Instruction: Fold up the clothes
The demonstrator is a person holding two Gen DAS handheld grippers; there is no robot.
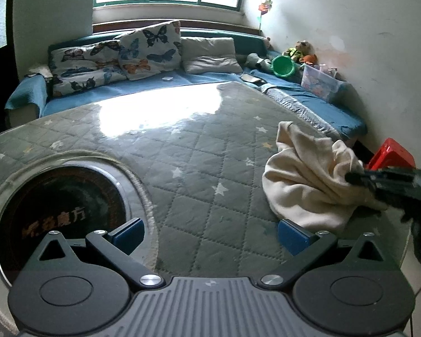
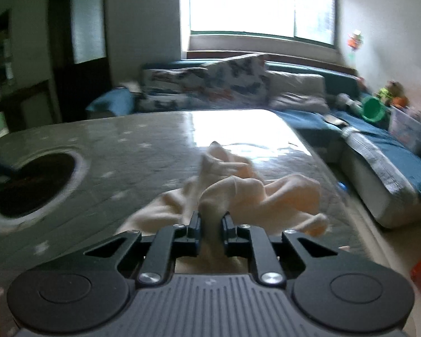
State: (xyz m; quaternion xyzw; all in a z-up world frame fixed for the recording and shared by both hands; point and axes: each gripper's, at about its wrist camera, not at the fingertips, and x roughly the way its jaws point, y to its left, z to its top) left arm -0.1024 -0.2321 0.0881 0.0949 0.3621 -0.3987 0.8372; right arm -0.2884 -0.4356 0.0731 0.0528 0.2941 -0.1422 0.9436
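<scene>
A crumpled cream garment (image 1: 303,179) lies on the grey quilted, star-patterned table cover (image 1: 188,151), toward its right side. My left gripper (image 1: 210,236) hovers open over the cover with nothing between its blue pads (image 1: 126,234), and the garment's near edge lies just past the right pad. My right gripper (image 1: 359,178) reaches in from the right edge and meets the garment. In the blurred right wrist view the right gripper (image 2: 212,223) is shut on a bunched fold of the cream garment (image 2: 238,193), which rises between its black fingers (image 2: 195,224).
A round dark opening (image 1: 61,207) with lettering sits in the table cover at the left. Behind the table runs a blue sofa (image 1: 308,98) with butterfly pillows (image 1: 148,50), toys, a green bucket (image 1: 283,66) and a clear box (image 1: 320,81). A red stool (image 1: 390,154) stands at the right.
</scene>
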